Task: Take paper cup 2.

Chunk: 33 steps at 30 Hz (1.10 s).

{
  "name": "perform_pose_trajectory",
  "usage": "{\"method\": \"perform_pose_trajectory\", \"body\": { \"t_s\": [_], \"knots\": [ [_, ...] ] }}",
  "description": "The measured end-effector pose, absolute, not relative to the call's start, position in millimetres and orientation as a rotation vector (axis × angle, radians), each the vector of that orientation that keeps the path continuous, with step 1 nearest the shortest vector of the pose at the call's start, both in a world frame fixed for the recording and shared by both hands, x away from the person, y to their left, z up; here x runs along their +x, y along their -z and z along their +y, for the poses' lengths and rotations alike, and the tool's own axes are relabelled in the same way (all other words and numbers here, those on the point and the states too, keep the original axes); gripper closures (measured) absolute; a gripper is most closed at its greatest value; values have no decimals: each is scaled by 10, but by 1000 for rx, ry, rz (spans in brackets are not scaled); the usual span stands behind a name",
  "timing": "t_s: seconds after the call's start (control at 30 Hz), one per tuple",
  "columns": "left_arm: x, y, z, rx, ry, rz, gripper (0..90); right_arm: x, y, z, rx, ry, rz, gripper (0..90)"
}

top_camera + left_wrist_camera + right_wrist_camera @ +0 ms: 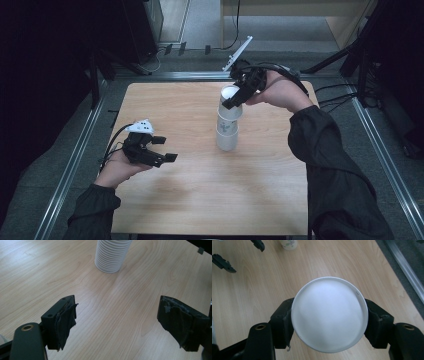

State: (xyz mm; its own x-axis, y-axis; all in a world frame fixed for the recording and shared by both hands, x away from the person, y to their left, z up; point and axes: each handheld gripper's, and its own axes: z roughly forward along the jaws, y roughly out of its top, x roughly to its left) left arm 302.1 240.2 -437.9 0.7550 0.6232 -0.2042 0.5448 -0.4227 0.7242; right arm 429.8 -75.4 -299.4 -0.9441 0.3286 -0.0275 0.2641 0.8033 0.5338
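No brand name or readable writing shows on anything here; the paper cups carry a small green printed motif on their sides, too small to read in the high view, and a tiny mark near the top cup's rim in the right gripper view is also illegible.

Your right gripper (236,98) is clamped on the top cup (231,102) of the stack of white paper cups (227,131), which stands upright near the far middle of the wooden table (200,200). In the right gripper view its two black jaws press against opposite sides of the top cup (329,313), just below the rim, and you look straight down into its white interior. The gripper comes at the cup from the far right, tilted downward, with your right hand (280,92) just behind it.

Your left gripper (162,150) hovers over the near left part of the table, well apart from the stack, with its jaws spread wide and nothing between them. In the left gripper view the ribbed base of the stack (112,255) sits ahead of the jaws, on bare wood, with open tabletop between them. Your left hand (120,167) holds that gripper from below and behind.
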Motion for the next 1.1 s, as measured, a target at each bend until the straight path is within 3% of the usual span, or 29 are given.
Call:
{"method": "perform_pose_trajectory", "body": {
  "t_s": [0.53, 0.73, 1.1],
  "knots": [
    [3095, 4344, 2255, 2114, -93, 792, 159, 3778, 2716, -959, 387, -929, 2885, 345],
    [3131, 4333, 2190, 2097, -47, 765, 213, 3566, 2818, -991, 334, -934, 2891, 346],
    [3162, 4353, 2087, 2113, -37, 722, 229, 3383, 3275, -1133, 364, -965, 2898, 348]
  ]
}}
